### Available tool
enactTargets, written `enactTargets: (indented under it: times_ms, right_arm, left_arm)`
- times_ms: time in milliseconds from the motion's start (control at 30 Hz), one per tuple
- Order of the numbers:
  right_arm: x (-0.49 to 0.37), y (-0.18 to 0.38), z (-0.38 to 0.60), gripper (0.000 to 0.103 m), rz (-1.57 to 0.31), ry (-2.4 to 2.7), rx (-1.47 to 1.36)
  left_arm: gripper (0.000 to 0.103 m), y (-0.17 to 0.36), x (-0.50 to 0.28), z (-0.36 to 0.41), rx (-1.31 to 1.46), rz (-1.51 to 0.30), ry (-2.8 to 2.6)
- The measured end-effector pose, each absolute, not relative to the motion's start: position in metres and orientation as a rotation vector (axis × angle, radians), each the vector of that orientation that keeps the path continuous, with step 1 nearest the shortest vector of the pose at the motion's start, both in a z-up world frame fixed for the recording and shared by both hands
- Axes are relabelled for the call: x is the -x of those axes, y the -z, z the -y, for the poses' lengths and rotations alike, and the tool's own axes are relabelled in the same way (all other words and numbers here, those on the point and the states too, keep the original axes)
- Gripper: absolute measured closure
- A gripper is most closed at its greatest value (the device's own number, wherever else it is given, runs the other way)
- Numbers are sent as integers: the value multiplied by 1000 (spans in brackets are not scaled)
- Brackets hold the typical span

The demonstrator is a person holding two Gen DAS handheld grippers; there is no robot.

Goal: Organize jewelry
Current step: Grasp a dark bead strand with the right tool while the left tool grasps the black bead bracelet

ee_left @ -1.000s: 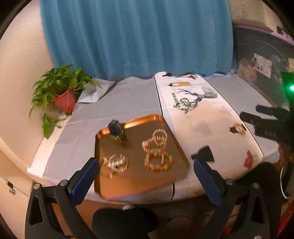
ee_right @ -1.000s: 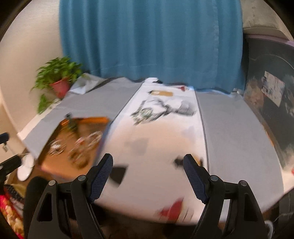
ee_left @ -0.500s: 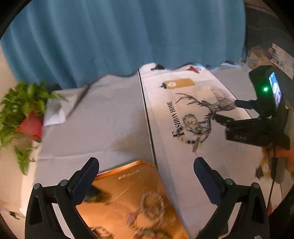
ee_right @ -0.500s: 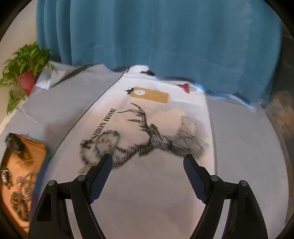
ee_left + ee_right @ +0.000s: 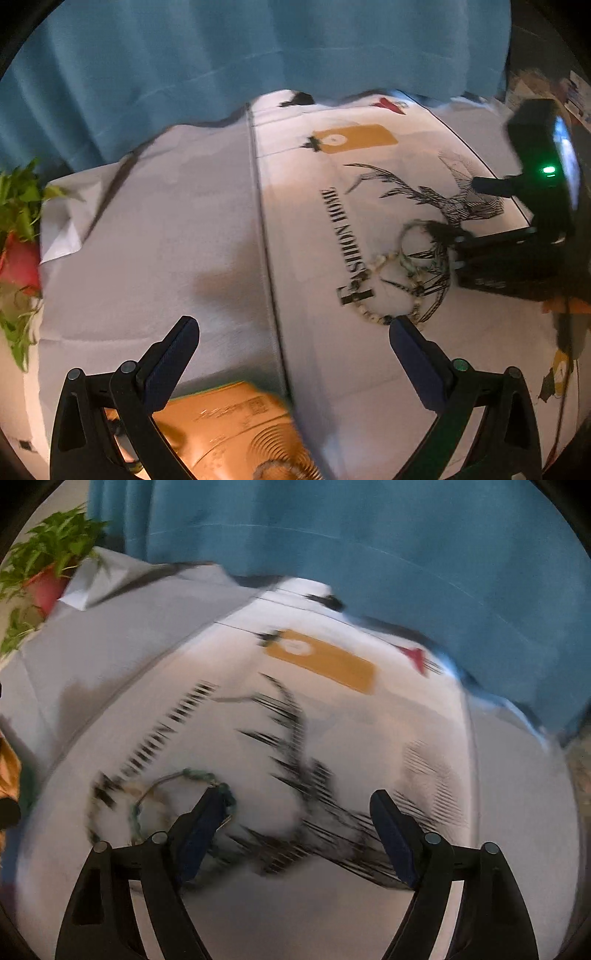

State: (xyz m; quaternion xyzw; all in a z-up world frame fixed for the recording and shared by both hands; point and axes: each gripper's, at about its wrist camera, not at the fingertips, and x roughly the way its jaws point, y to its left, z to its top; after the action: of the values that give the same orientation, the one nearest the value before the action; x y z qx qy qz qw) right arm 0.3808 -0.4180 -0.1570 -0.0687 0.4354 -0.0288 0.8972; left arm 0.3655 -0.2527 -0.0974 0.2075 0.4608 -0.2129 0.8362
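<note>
A beaded necklace (image 5: 400, 275) lies looped on the white printed runner (image 5: 314, 229). It also shows, blurred, in the right wrist view (image 5: 147, 805) just left of my right gripper's left fingertip. My right gripper (image 5: 295, 805) is open and empty, low over the deer print; in the left wrist view its body (image 5: 517, 236) sits beside the necklace. My left gripper (image 5: 291, 332) is open and empty above the grey cloth and runner seam. The copper tray (image 5: 229, 432) with bracelets lies below it at the near edge.
A potted plant in a red pot (image 5: 16, 240) stands at the table's far left, also in the right wrist view (image 5: 44, 572). A blue curtain (image 5: 258, 55) hangs behind the table. Small printed shapes mark the runner's right end (image 5: 557, 373).
Both grippers moved forward over the table toward the necklace. The tray slid to the bottom of the left wrist view. The right gripper dropped close beside the necklace. Both stayed open.
</note>
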Motion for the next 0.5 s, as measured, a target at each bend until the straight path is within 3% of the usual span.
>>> enactTargets:
  times_ms: [233, 433, 467, 500]
  right_arm:
    - [-348, 161, 475, 17, -910, 100, 23]
    - [-349, 161, 469, 18, -887, 90, 25]
    - [-351, 162, 468, 19, -883, 82, 16]
    - [-352, 162, 467, 25, -882, 73, 11]
  left_arm:
    - [1, 122, -385, 290, -471, -1061, 533]
    - [0, 147, -411, 299, -426, -1177, 521]
    - [1, 149, -414, 295, -387, -1199, 529]
    - [10, 148, -415, 291, -341, -1189, 517]
